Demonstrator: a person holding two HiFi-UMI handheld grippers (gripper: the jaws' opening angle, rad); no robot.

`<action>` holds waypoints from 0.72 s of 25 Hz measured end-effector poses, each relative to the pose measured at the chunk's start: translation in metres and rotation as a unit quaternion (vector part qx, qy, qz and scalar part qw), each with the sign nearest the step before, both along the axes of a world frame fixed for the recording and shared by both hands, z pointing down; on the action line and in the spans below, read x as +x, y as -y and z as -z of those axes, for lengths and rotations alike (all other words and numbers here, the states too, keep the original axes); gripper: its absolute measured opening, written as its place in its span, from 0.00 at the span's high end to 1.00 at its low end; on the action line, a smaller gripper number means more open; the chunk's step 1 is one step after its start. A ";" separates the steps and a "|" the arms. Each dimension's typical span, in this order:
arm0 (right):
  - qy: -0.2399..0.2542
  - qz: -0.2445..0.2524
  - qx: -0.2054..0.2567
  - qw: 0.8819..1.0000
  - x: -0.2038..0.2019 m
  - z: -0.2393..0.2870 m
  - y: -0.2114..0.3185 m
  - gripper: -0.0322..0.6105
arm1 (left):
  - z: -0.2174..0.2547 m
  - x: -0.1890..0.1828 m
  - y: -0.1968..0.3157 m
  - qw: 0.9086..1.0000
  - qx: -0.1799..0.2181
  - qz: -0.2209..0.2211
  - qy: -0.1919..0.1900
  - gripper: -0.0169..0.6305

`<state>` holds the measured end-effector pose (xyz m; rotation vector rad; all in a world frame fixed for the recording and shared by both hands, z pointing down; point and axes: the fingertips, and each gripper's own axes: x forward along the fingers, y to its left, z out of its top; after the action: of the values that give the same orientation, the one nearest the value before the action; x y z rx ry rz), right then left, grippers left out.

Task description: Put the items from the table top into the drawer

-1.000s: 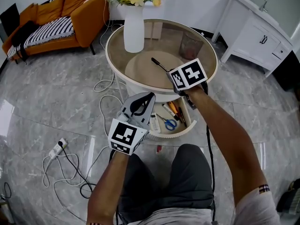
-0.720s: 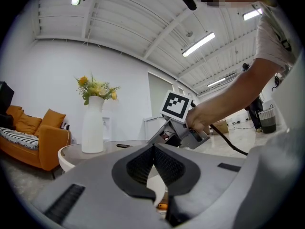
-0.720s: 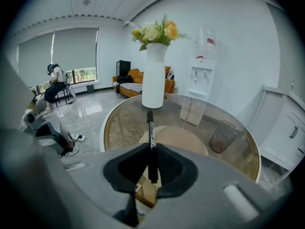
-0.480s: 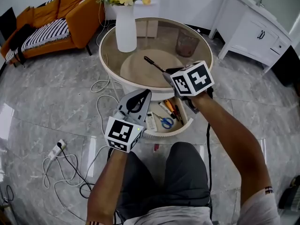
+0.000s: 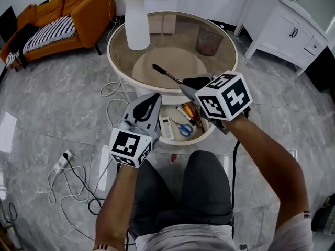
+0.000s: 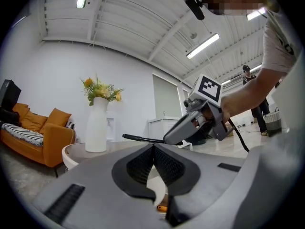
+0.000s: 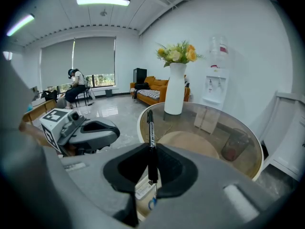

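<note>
A black pen (image 5: 165, 73) sticks out from my right gripper (image 5: 184, 87), which is shut on it over the near rim of the round glass table (image 5: 172, 41). In the right gripper view the pen (image 7: 151, 137) stands upright between the pads. Below the rim the drawer (image 5: 205, 136) is pulled out and holds blue scissors (image 5: 184, 129), a white remote (image 5: 166, 128) and screwdrivers (image 5: 194, 120). My left gripper (image 5: 154, 99) is shut with nothing in it, at the drawer's left side. In the left gripper view the pen (image 6: 143, 138) shows just beyond its tips.
A white vase (image 5: 136, 17) with flowers and a dark cup (image 5: 209, 40) stand on the table. A power strip (image 5: 60, 163) and cables lie on the floor at left. An orange sofa (image 5: 57, 20) sits far left, a white cabinet (image 5: 288, 25) far right.
My right gripper has risen and drawn back from the table top toward the person, carrying the pen. The left gripper has stayed where it was.
</note>
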<state>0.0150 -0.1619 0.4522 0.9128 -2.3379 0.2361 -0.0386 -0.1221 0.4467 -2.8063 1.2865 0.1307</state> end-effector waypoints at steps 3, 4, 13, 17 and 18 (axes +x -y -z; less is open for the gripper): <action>0.006 0.010 0.000 1.000 0.000 -0.001 -0.014 0.88 | 0.000 -0.004 -0.003 1.000 0.002 0.004 -0.003 0.97; 0.009 0.013 0.000 1.000 0.000 -0.002 -0.018 0.88 | 0.000 -0.005 -0.004 1.000 0.003 0.005 -0.004 0.97; 0.011 0.040 -0.002 0.999 0.002 -0.026 -0.054 0.88 | -0.014 -0.008 -0.022 1.000 0.002 0.004 -0.004 0.97; 0.004 0.047 -0.008 0.999 0.006 -0.044 -0.064 0.88 | -0.029 -0.011 -0.028 1.000 -0.005 0.005 -0.007 0.97; 0.002 0.049 -0.009 0.999 0.006 -0.048 -0.066 0.88 | -0.033 -0.012 -0.029 1.000 -0.008 0.006 -0.007 0.97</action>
<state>0.0214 -0.0956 0.5006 0.7863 -2.3731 0.2192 -0.0504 -0.0936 0.4796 -2.8145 1.3138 0.1419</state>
